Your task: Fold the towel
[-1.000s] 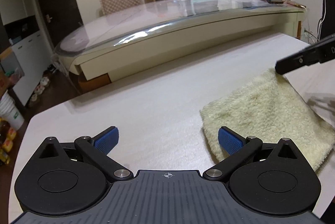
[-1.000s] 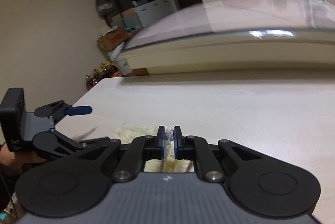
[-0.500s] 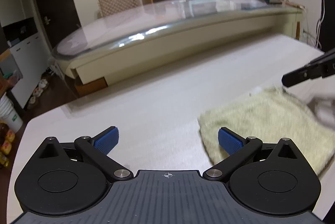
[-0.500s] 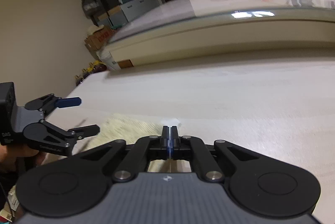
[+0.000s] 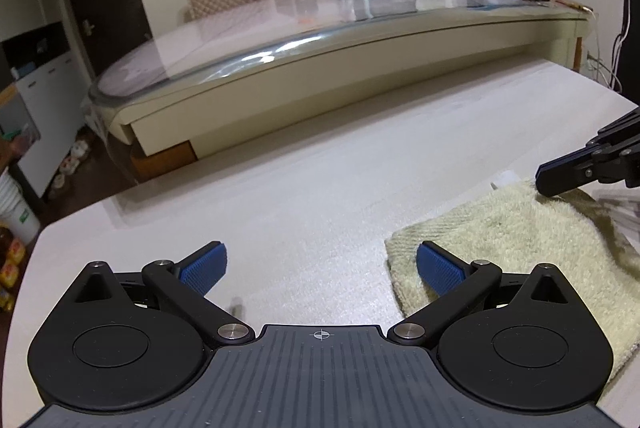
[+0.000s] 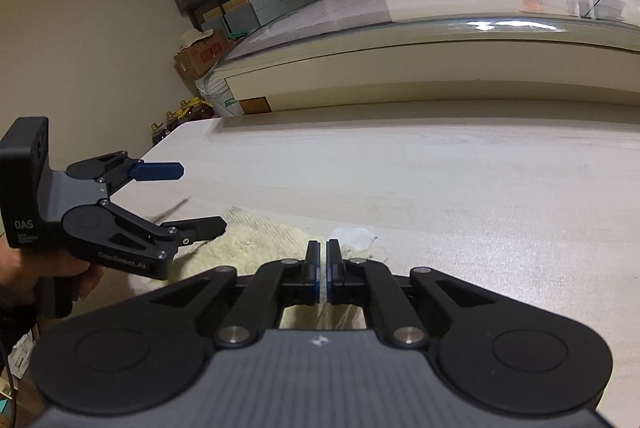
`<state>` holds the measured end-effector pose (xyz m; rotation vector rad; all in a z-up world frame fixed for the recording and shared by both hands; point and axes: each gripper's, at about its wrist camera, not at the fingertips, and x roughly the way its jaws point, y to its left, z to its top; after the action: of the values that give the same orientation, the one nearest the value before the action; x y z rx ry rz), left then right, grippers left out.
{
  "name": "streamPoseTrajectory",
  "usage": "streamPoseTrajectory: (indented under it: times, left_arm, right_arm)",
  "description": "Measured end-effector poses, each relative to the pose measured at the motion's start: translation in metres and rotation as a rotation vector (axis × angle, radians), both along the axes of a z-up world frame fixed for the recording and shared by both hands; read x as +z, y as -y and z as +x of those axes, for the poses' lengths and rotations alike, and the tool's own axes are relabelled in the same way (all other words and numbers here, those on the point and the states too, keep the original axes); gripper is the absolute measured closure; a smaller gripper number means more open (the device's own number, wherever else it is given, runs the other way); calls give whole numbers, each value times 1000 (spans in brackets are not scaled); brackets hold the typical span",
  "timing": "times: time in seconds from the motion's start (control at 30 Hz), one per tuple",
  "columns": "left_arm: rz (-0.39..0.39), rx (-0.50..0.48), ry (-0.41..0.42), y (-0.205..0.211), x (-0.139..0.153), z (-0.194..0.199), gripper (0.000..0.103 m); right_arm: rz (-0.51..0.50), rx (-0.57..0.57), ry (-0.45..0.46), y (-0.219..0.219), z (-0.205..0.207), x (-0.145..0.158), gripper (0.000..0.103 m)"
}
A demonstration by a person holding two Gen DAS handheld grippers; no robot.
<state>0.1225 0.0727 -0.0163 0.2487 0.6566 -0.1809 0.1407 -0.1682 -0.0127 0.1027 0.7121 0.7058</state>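
The folded cream terry towel lay at 3 o'clock of the left gripper, fingers spread; the right gripper, fingers nearly pressed together, hovered over its far edge.

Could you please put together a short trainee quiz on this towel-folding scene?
1. True or false: the left gripper has its jaws wide open.
2. The towel lies: A) flat on the table; B) over a chair; C) on the floor.
3. Which gripper has its tips at the towel's far corner?

Key: 1 true; 2 A; 3 the right gripper.
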Motion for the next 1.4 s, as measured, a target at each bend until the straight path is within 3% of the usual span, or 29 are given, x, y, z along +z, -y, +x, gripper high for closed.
streamPoseTrajectory:
  times: [0.1,0.37,0.53,0.6,0.83,0.93,1.07,1.13,1.4]
  left_arm:
    - [1,0,9,-4,6,-14,0]
    - [9,-2,6,-12,7,-79,0]
    - [-18,15,-10,-10,-3,-88,0]
    - [-27,17,-8,-9,-3,-88,0]
    - [-21,5,3,2,-3,-92,0]
    - [-18,15,14,2,0,-95,0]
    - [-39,24,14,4,2,-101,0]
    - [-40,19,7,10,0,-106,0]
    - [-72,49,-23,24,1,-127,0]
  right_arm:
    - [-4,12,31,2,-14,11,95]
    - [-109,146,110,-5,-114,16,92]
    - [-115,111,65,-6,-114,-2,92]
    - [-121,91,60,-5,-109,-6,96]
    - [-108,63,49,8,-100,-9,96]
    - [-100,54,68,13,-107,-2,90]
    - [-144,-13,125,15,-123,10,58]
    - [-168,-37,136,14,-127,11,52]
    - [-226,-130,175,7,-153,14,10]
